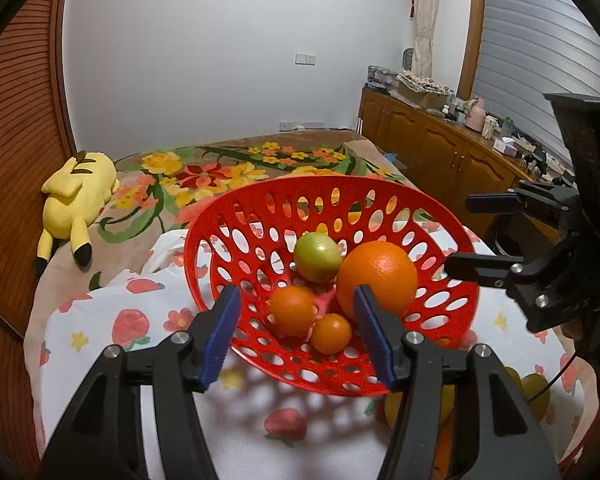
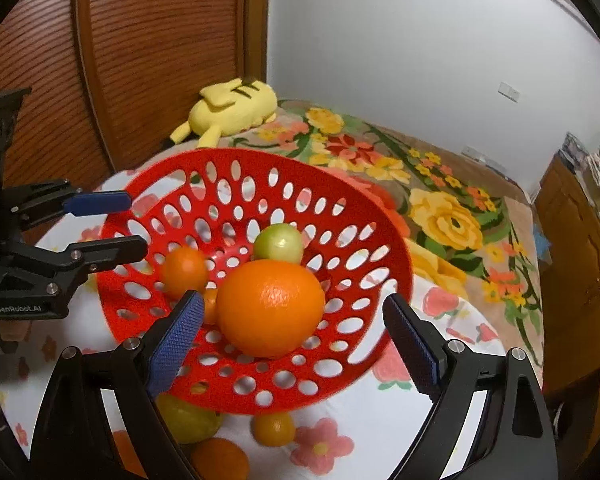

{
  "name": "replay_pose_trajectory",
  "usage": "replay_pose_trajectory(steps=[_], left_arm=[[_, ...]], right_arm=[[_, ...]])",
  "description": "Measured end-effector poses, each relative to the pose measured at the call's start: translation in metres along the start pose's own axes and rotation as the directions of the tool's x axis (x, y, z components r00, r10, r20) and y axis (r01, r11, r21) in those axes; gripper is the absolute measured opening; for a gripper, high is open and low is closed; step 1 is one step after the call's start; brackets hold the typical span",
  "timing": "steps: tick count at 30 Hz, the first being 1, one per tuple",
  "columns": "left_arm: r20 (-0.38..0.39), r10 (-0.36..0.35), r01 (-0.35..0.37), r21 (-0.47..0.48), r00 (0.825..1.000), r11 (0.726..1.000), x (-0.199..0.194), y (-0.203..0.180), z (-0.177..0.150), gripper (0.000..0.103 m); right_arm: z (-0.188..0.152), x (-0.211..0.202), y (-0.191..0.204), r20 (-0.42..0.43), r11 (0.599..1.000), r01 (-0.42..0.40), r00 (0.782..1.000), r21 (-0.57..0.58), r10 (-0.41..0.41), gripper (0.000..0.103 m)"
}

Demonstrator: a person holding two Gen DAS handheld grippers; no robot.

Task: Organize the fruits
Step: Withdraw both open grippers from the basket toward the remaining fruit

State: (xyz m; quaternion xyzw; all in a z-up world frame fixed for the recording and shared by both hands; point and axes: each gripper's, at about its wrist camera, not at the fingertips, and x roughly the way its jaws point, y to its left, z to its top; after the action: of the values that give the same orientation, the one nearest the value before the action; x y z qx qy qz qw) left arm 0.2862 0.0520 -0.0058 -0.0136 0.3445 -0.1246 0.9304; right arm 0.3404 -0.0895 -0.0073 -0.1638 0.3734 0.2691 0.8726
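Red perforated basket (image 1: pixel 204 264) sits on a strawberry-print cloth (image 1: pixel 112 320) spread over the bed. Inside it: large orange (image 1: pixel 377 278), green fruit (image 1: pixel 317 257), two small oranges (image 1: pixel 292 310) and (image 1: pixel 331 333). Left tool (image 1: pixel 296 332) spread wide, empty, hovering at the basket's near rim. Right tool (image 2: pixel 296 344) also wide and empty, the large orange between its fingers but untouched. Loose fruit on the cloth below the basket: yellow-green fruit (image 2: pixel 190 420), small orange (image 2: pixel 274 429). Yellow plush toy (image 1: pixel 76 196) lies farther back on the bed.
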Motion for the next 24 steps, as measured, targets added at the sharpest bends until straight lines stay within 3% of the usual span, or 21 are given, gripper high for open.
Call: replay_pose_trajectory(steps=[10, 16, 24], left_arm=[[0.067, 0.001, -0.001, 0.0, 0.998, 1.0, -0.051, -0.016, -0.013, 0.067], [0.109, -0.007, 0.004, 0.026, 0.994, 1.0, -0.083, -0.037, -0.024, 0.07], [0.123, -0.048, 0.044, 0.038, 0.991, 0.998, -0.108, -0.063, -0.046, 0.07]], right_arm=[[-0.023, -0.079, 0.003, 0.178, 0.996, 0.0, 0.984, 0.089, -0.016, 0.093], [-0.045, -0.123, 0.016, 0.235, 0.994, 0.044, 0.97, 0.099, -0.066, 0.093], [-0.093, -0.151, 0.03, 0.246, 0.988, 0.101, 0.961, 0.117, -0.127, 0.093]])
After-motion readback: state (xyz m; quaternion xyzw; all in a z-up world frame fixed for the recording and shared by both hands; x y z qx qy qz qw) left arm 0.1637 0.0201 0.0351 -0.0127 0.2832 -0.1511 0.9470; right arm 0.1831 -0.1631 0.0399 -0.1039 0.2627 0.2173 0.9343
